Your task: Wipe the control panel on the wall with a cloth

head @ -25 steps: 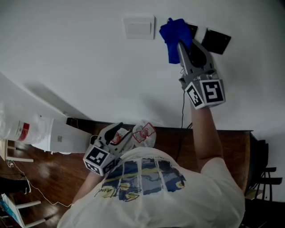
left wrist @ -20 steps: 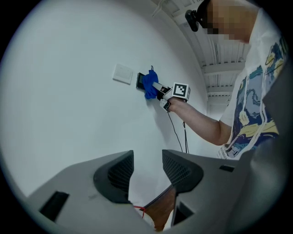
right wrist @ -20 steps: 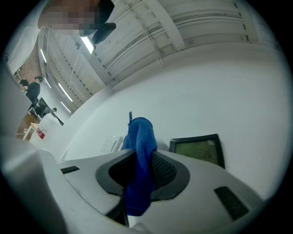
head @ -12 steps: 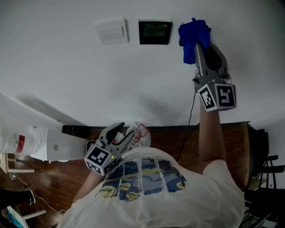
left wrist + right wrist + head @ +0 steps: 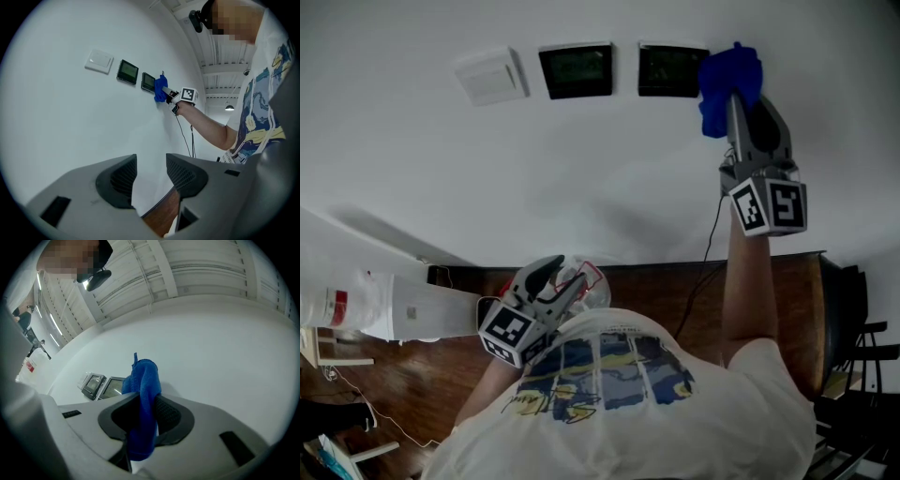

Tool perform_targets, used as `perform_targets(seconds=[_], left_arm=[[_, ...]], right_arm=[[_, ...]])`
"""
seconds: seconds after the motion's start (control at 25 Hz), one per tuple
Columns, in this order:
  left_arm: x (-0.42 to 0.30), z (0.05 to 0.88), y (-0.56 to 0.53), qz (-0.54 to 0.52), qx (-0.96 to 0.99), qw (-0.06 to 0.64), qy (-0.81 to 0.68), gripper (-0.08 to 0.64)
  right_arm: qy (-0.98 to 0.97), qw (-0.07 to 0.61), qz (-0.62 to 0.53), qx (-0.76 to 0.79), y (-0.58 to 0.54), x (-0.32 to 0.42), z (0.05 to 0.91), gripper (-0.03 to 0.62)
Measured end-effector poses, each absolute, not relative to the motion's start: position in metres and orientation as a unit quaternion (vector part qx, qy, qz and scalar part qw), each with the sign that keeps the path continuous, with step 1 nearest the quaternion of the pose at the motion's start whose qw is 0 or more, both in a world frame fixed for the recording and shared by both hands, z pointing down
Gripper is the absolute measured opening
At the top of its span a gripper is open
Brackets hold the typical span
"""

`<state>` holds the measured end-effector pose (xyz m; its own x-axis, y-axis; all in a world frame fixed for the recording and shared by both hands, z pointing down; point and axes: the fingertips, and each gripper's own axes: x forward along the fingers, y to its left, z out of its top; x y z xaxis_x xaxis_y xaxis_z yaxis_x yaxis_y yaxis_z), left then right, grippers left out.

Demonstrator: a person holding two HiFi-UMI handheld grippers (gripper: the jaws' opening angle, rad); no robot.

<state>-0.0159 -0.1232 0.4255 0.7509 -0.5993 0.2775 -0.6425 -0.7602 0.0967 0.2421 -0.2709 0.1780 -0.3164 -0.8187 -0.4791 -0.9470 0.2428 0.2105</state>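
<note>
Two dark control panels [image 5: 577, 70] [image 5: 673, 70] sit side by side on the white wall, right of a white switch plate [image 5: 492, 75]. My right gripper [image 5: 733, 98] is raised to the wall and shut on a blue cloth [image 5: 729, 82]. The cloth rests against the wall just past the right panel's right edge. In the right gripper view the cloth [image 5: 143, 390] hangs between the jaws, with both panels [image 5: 105, 386] to its left. My left gripper [image 5: 553, 278] is held low by the person's chest, open with nothing in it. The left gripper view shows the panels [image 5: 127, 71] and the cloth [image 5: 161, 89] far off.
A dark cable [image 5: 712, 234] runs down the wall under the right arm to a brown wooden top [image 5: 675, 291]. A white box [image 5: 384, 291] stands at the left and a dark chair [image 5: 862, 356] at the right.
The right gripper has carried the cloth rightwards along the wall, across the panels. Both panels now show uncovered. The left gripper has stayed low.
</note>
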Motion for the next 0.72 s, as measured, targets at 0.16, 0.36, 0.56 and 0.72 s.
perform_targets(seconds=[0.16, 0.36, 0.56, 0.72], left_arm=[[-0.001, 0.428, -0.124, 0.12, 0.93, 0.088, -0.336, 0.176], [0.02, 0.427, -0.125, 0.121, 0.927, 0.092, -0.343, 0.176], [0.036, 0.425, -0.127, 0.123, 0.923, 0.084, -0.355, 0.176], [0.044, 0.419, -0.128, 0.119, 0.918, 0.082, -0.37, 0.176]], right_arm=[[0.781, 0.139, 0.228, -0.565, -0.27, 0.256, 0.183, 0.095], [0.794, 0.144, 0.223, -0.547, -0.261, 0.263, 0.187, 0.094], [0.811, 0.146, 0.226, -0.52, -0.241, 0.261, 0.189, 0.094], [0.82, 0.144, 0.226, -0.506, -0.225, 0.263, 0.197, 0.094]])
